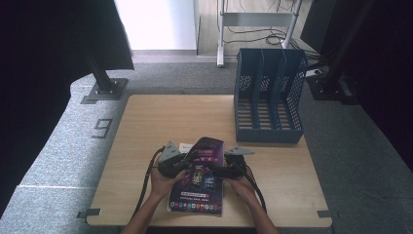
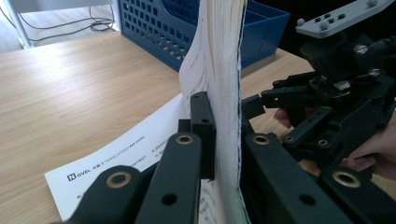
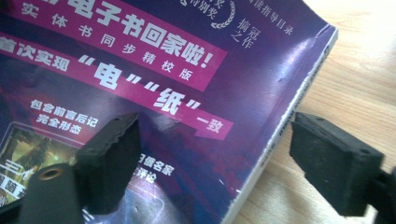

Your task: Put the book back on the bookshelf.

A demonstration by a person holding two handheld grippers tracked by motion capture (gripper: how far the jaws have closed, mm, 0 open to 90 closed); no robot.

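Black left gripper (image 2: 224, 140) jaws pinch the glossy purple paperback (image 1: 200, 170); right gripper (image 3: 215, 158) jaws spread at its edge

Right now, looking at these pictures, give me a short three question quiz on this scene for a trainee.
1. True or false: the left gripper is clamped on the book.
2. Which side of the table holds the blue file rack: near left, far right, or near right?
3. Fill in: the right gripper has its jaws ____ around the book's edge.

Key:
1. True: its jaws press the pages from both sides.
2. Far right.
3. Open: one jaw lies over the cover, the other beyond the edge.
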